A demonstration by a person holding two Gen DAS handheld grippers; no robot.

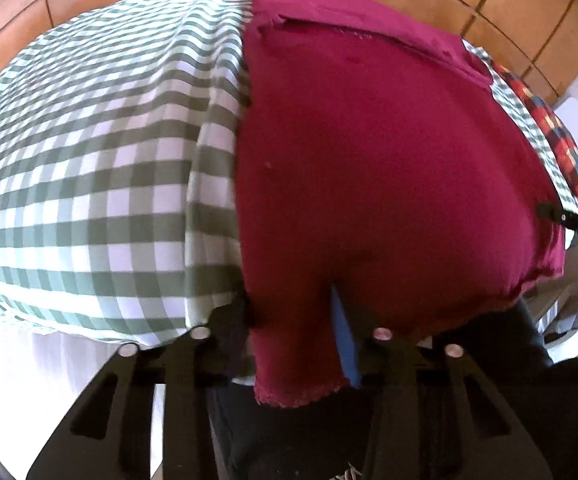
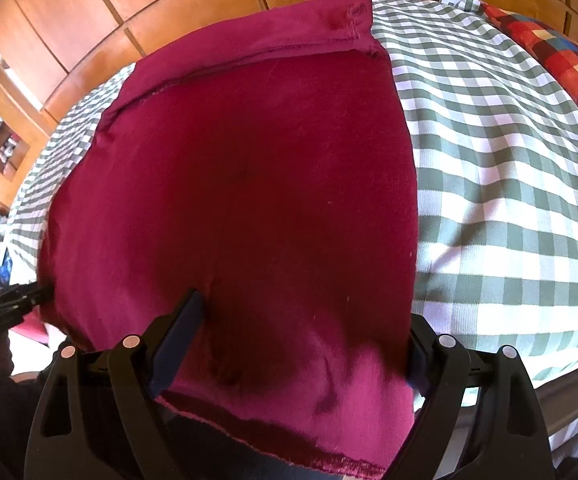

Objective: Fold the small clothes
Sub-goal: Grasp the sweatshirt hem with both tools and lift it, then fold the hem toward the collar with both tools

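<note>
Checked sheet (image 2: 509, 160) under wooden panels (image 2: 193, 12). Maroon cloth (image 2: 249, 200) spread flat, near hem overhanging edge. Left gripper (image 1: 293, 320) pinching hem corner; right gripper (image 2: 297, 344) spread wide around other corner, not clamped. Cloth soft, light, floppy: grip corners at hem.

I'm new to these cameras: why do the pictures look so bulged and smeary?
Left wrist view: the fisheye bows the checked bedcover; the maroon garment is soft with blur. Right wrist view: its near hem is smeared, with shadow mid-cloth.
</note>
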